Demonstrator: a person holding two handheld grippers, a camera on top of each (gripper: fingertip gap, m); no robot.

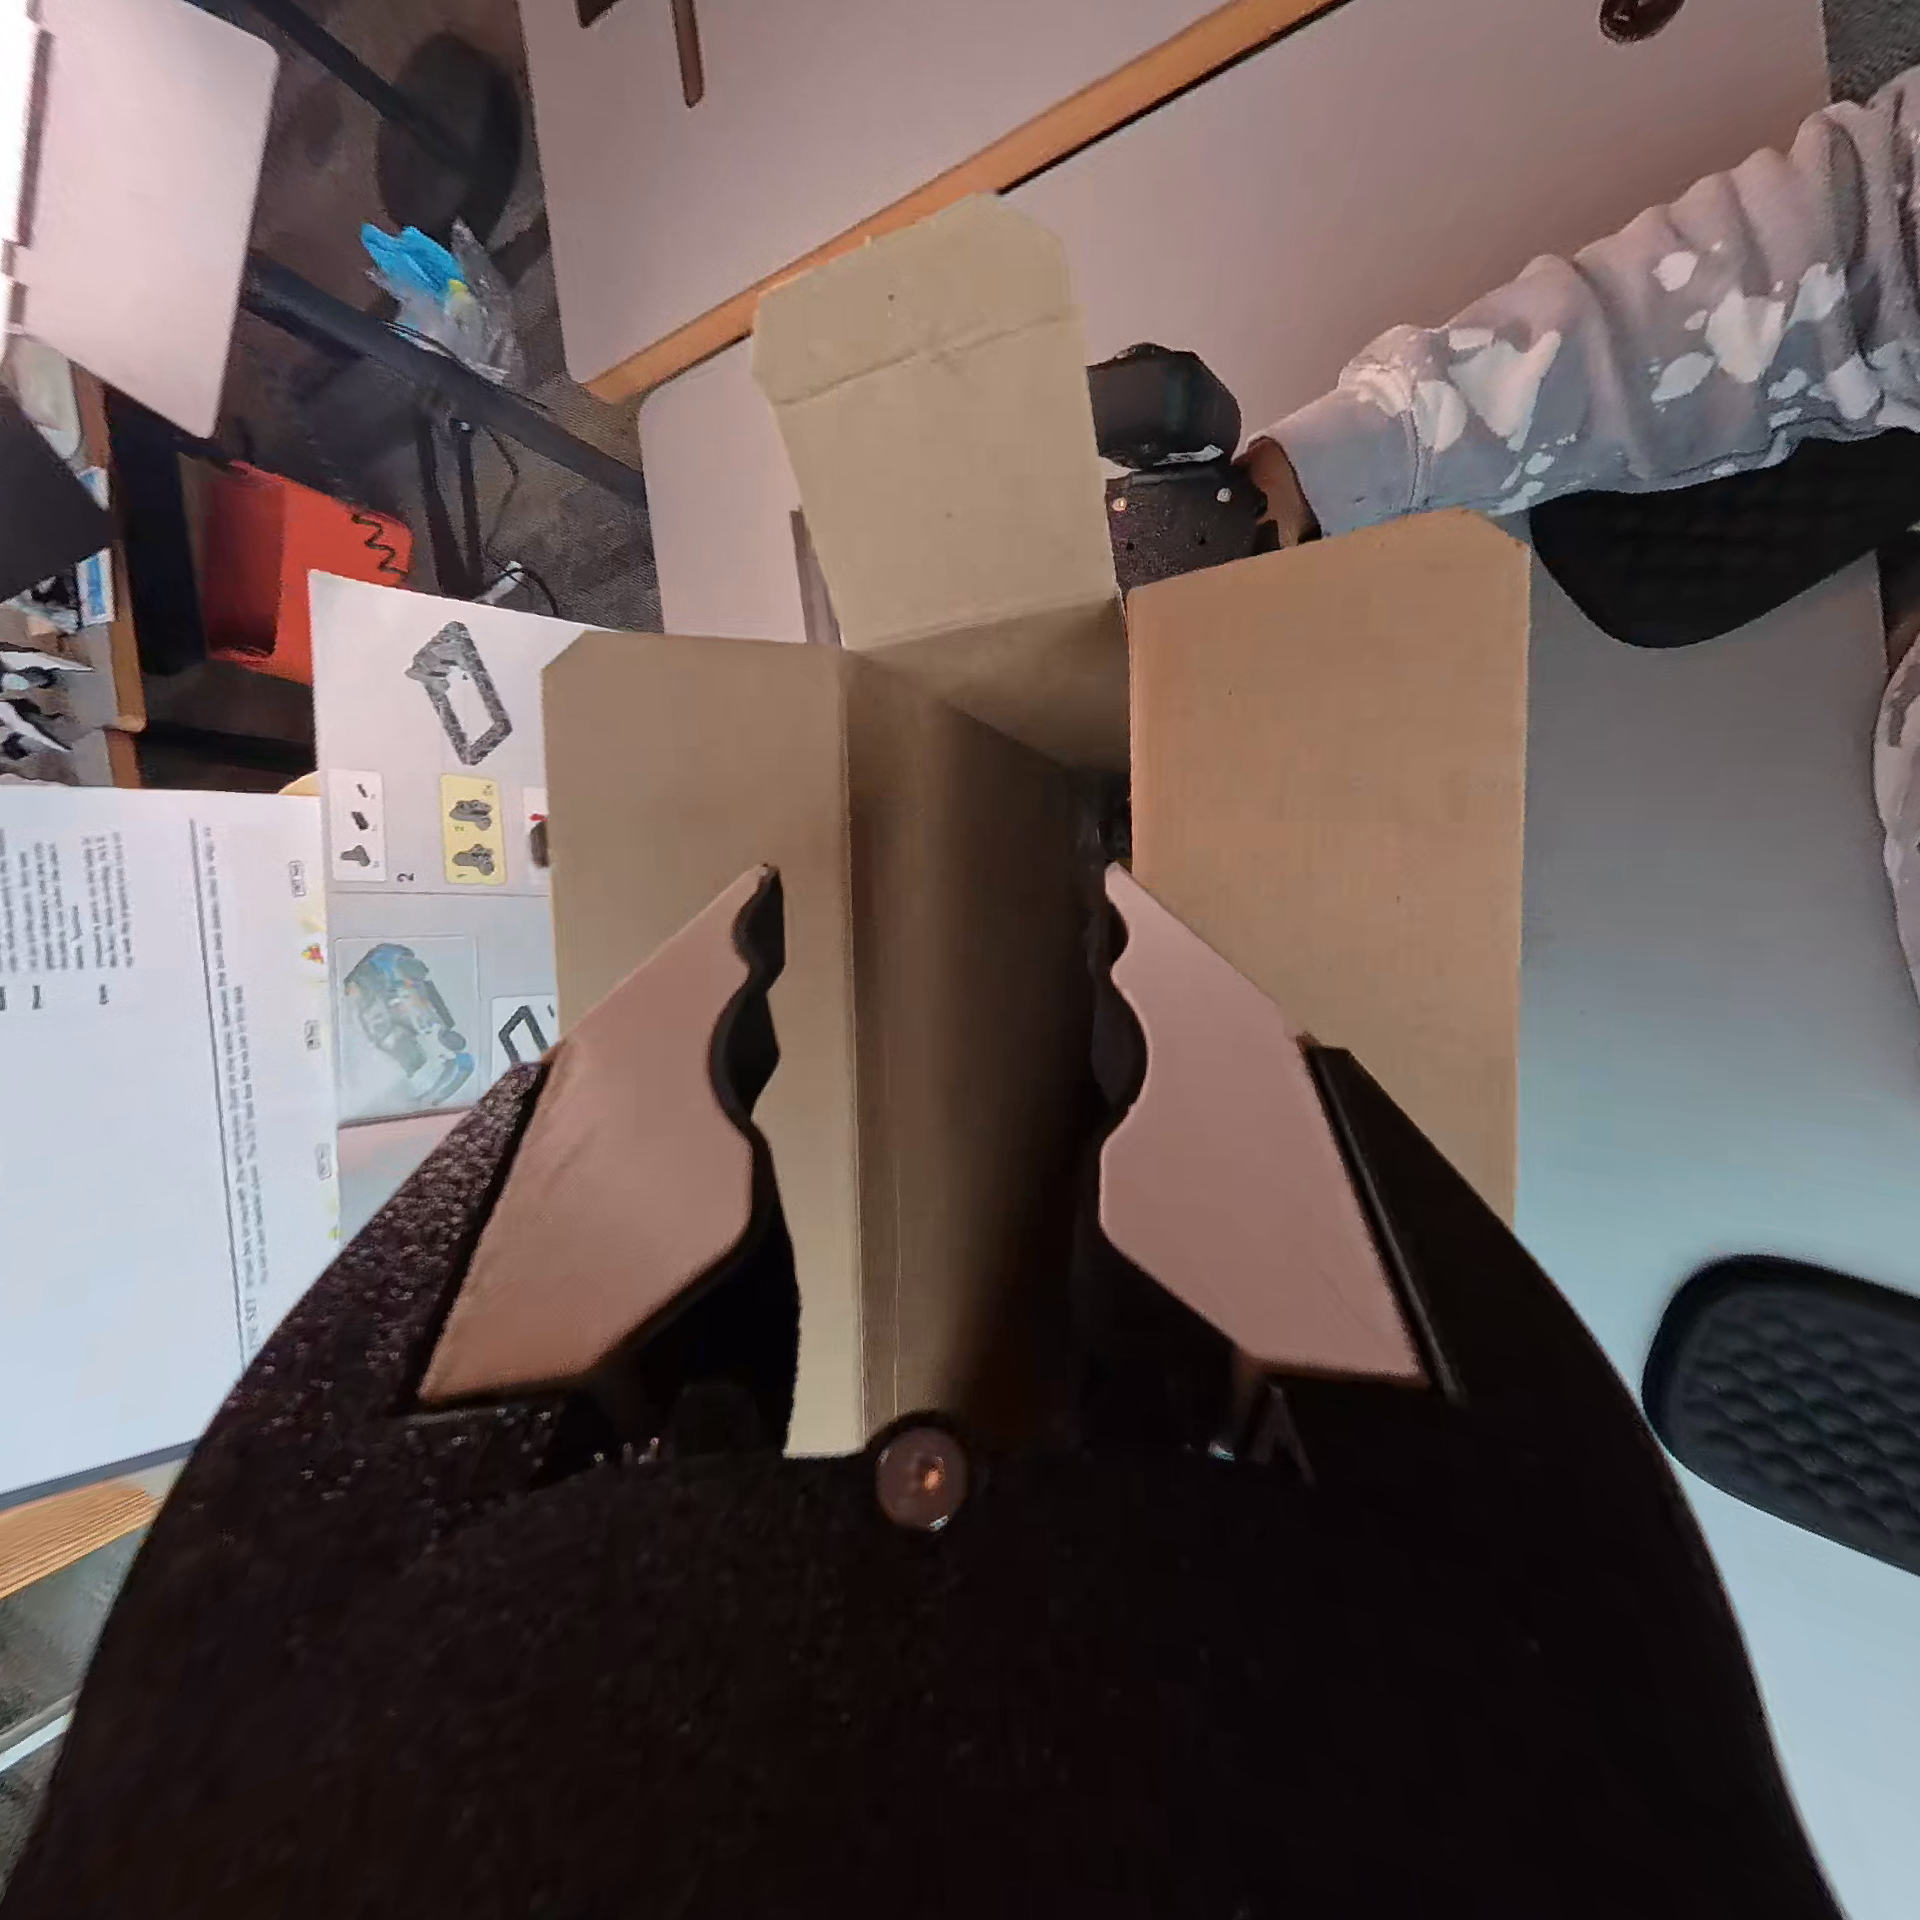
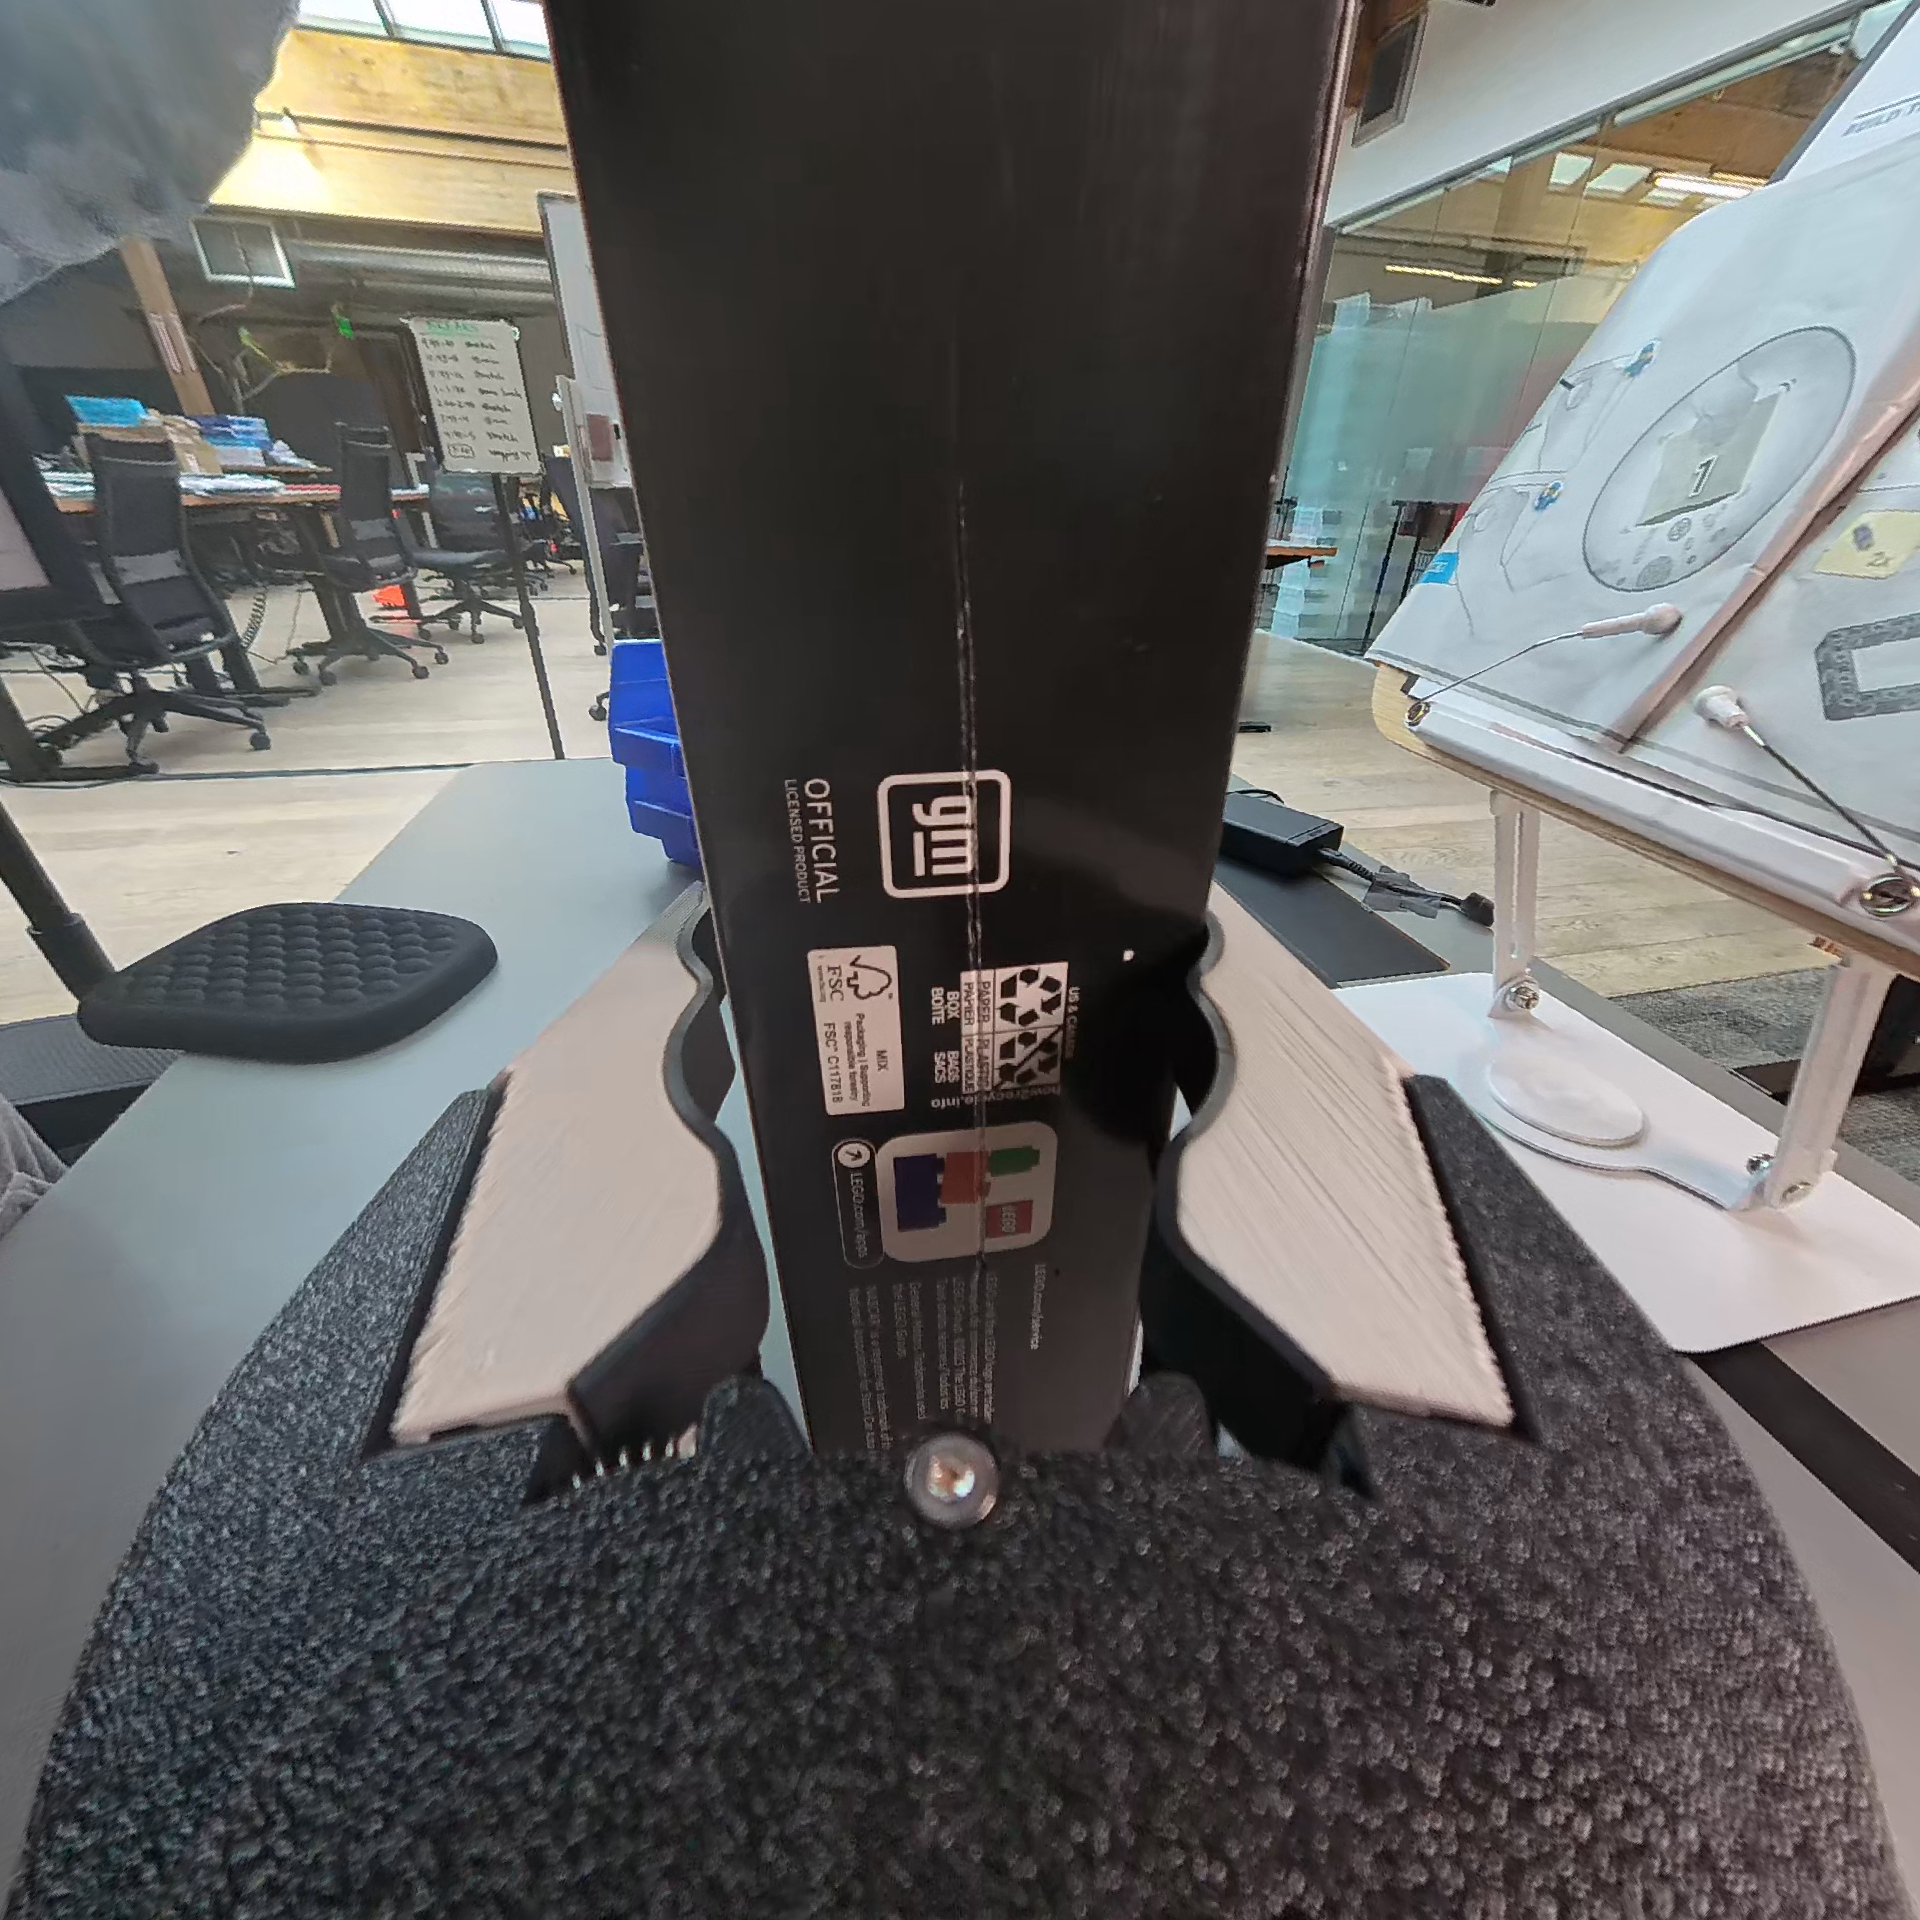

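A long box, black outside and brown cardboard inside, is held up above the grey table. My right gripper is shut on its printed black end, with a finger pressed on each side. In the left wrist view I look into its open end, with the top flap and both side flaps folded out. My left gripper is open, its jaws standing apart on either side of the opening. The left fingertip is clear of the box wall. A person's patterned sleeve reaches in behind the box.
An instruction booklet lies open on a white stand at the right; it also shows in the left wrist view. A black padded rest lies on the table's left side. Blue bins and a black power adapter sit behind the box. The left gripper's tips are roughly 25 cm from the right gripper's.
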